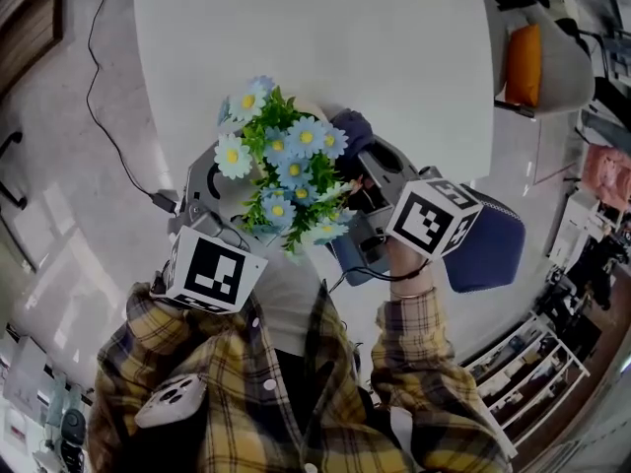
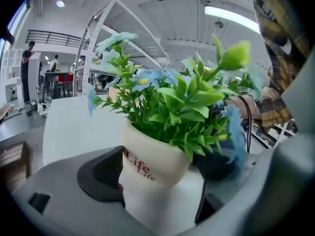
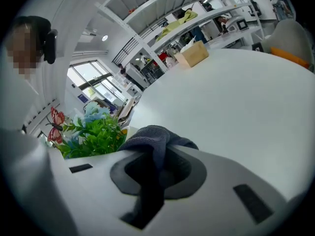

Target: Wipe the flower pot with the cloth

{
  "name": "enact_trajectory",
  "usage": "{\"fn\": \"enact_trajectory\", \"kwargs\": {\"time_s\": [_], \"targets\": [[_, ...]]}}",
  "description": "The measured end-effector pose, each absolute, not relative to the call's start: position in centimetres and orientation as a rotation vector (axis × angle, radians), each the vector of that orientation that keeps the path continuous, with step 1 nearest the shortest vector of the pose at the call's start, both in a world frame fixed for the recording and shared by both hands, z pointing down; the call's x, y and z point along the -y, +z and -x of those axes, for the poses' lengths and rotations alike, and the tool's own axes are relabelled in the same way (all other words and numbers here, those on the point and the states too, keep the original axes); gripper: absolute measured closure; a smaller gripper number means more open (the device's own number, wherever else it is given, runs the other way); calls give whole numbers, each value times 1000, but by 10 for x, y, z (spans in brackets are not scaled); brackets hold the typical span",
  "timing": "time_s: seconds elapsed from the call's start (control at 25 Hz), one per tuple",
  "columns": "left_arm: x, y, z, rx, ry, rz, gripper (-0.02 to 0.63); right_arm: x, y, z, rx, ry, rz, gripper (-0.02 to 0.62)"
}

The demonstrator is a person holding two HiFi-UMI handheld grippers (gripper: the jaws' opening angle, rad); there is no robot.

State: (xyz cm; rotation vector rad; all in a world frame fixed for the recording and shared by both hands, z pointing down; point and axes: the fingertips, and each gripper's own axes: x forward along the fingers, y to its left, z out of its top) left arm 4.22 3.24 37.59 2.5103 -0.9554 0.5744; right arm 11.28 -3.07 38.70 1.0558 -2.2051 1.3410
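A white flower pot (image 2: 152,166) with red "Life" print holds green leaves and pale blue flowers (image 1: 281,161). My left gripper (image 2: 157,181) is shut on the pot, one jaw on each side of its body. In the head view the blooms hide the pot, and the left gripper (image 1: 222,200) sits below and left of them. A dark blue-grey cloth (image 3: 152,139) is pinched in my right gripper (image 3: 157,166). From the head camera the cloth (image 1: 352,128) bunches at the right gripper (image 1: 370,175), just right of the flowers, close to the plant.
A white table (image 1: 315,37) lies beyond the grippers, and a cardboard box (image 3: 192,54) stands at its far end. A chair with an orange cushion (image 1: 542,62) is at the right. A blue seat (image 1: 488,249) is beside my right arm. A black cable (image 1: 108,116) runs across the floor at left.
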Motion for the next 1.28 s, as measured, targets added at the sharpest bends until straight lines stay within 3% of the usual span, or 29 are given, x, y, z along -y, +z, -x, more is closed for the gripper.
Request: {"fn": "enact_trajectory", "kwargs": {"time_s": [0.52, 1.28], "targets": [[-26, 384, -41, 586, 859, -2736, 155, 44, 386, -111, 2236, 1200, -844, 563], [-18, 385, -58, -50, 1022, -2892, 155, 90, 396, -73, 2216, 924, -292, 563]]}}
